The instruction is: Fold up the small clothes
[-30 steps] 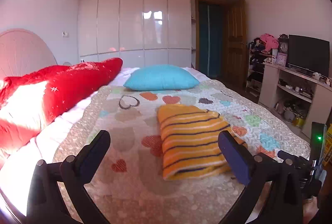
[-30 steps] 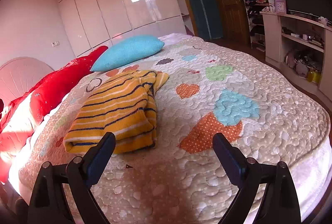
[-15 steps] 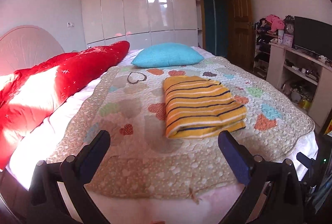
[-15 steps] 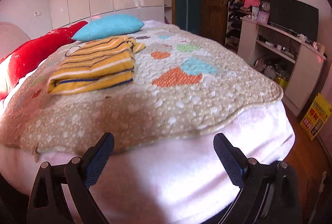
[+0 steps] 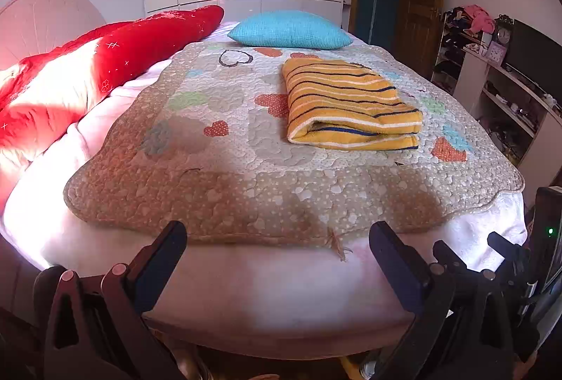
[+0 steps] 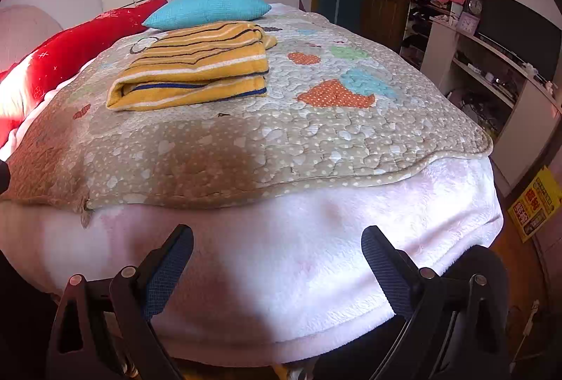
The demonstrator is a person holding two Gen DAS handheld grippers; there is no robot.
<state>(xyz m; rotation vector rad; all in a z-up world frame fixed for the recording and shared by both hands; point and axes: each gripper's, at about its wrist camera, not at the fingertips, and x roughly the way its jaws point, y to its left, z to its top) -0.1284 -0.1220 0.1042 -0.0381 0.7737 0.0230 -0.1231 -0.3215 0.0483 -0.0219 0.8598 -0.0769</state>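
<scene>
Two grippers, left (image 5: 277, 250) and right (image 6: 277, 246), both gaping wide and holding nothing, folded sweater (image 5: 347, 107) lying on quilt (image 5: 228, 176), near pillow (image 5: 289, 29).

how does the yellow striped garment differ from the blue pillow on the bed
The yellow striped garment is yellow with dark and white stripes; the blue pillow is plain turquoise. The garment lies folded in flat layers, while the pillow is one plump, puffed piece. The garment sits nearer the foot of the quilt; the pillow lies beyond it at the quilt's far end. Both rest on the bed, untouched by either gripper.
</scene>
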